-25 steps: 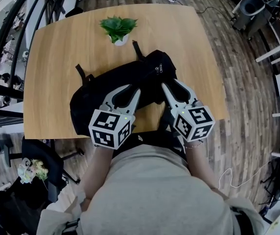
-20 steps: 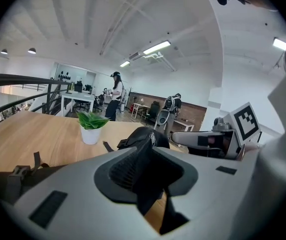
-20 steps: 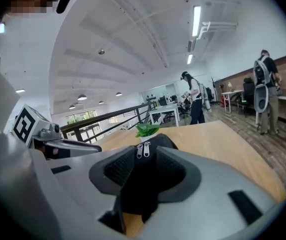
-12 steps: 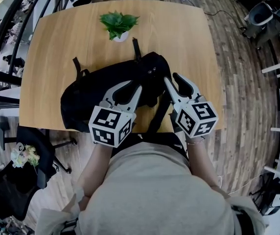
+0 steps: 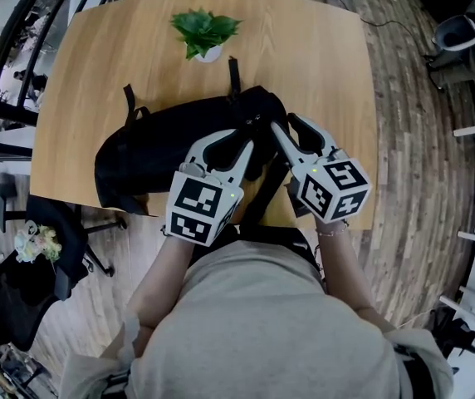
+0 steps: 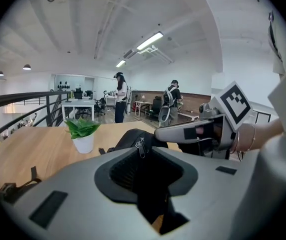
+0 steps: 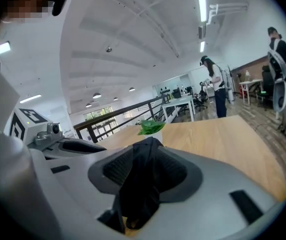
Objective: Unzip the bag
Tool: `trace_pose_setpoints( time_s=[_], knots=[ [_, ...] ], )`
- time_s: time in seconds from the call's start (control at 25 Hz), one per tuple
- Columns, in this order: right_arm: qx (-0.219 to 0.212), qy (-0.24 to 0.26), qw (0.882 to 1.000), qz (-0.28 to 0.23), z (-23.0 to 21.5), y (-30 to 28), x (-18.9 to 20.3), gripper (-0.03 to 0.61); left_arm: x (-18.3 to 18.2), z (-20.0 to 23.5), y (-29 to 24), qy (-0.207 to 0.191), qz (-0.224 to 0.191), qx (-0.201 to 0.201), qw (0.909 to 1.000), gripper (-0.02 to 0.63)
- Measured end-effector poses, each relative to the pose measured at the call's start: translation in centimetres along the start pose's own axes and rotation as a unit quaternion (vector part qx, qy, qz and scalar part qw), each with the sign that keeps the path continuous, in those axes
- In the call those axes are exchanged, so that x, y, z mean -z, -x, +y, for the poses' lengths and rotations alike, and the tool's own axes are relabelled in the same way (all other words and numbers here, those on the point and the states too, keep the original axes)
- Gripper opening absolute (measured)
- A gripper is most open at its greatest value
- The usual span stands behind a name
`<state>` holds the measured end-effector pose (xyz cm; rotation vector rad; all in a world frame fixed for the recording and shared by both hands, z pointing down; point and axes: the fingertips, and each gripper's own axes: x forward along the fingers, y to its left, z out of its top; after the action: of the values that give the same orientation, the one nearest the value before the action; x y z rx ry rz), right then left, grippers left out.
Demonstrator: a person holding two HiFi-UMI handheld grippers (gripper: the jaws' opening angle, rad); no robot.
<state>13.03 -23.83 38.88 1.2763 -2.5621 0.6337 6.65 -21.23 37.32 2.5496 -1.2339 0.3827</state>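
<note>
A black backpack (image 5: pixel 154 148) lies on the wooden table (image 5: pixel 320 48), and its right end bulges up between both grippers. The metal zipper pull (image 5: pixel 255 123) sits on top of that bulge. My left gripper (image 5: pixel 246 135) is closed on bag fabric just below the zipper pull (image 6: pixel 141 146), which stands at its tips. My right gripper (image 5: pixel 285 125) is just right of the pull. In the right gripper view its jaws (image 7: pixel 150 143) are opening, with a fold of black bag fabric (image 7: pixel 140 184) between them, touching both sides.
A small potted plant (image 5: pixel 204 32) stands behind the bag. Two bag straps (image 5: pixel 233 73) (image 5: pixel 128 102) trail toward it. The table's near edge (image 5: pixel 138 214) is at the person's body. An office chair (image 5: pixel 63 248) stands on the floor at left. People (image 6: pixel 120 96) stand far off.
The left gripper has moved forward and right, up to the zipper pull. The right gripper has shifted slightly toward the bag's top, and the bag has slid a little left.
</note>
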Motion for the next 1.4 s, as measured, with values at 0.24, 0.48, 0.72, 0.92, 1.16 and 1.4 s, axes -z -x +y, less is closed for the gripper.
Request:
trace_pose_setpoints(
  time_s=[0.24,0.48,0.72,0.92,1.16,1.4],
  knots=[
    [-0.046,-0.026,0.998,0.027,0.0,-1.1,1.0,0.147,-0.8,-0.5,-0.8,-0.01,-0.01,-0.003,0.9999,0.098],
    [-0.072,-0.038,0.996,0.03,-0.2,-1.2,1.2,0.106,-0.4,-0.6,-1.5,-0.047,0.006,-0.023,0.9986,0.098],
    [-0.086,-0.057,0.994,0.026,-0.2,-1.3,1.2,0.086,0.2,-0.2,-2.1,-0.065,0.014,-0.043,0.9969,0.098],
    [-0.094,-0.068,0.993,0.024,-0.2,-1.3,1.3,0.084,1.0,0.2,-2.8,-0.09,0.026,-0.063,0.9936,0.098],
    [-0.103,-0.068,0.992,0.024,0.2,-1.2,1.4,0.083,2.5,0.4,-3.4,-0.136,0.057,-0.083,0.9856,0.098],
    [-0.107,-0.072,0.991,0.024,0.1,-1.3,1.5,0.083,2.9,0.6,-3.6,-0.165,0.071,-0.093,0.9794,0.097]
  ],
)
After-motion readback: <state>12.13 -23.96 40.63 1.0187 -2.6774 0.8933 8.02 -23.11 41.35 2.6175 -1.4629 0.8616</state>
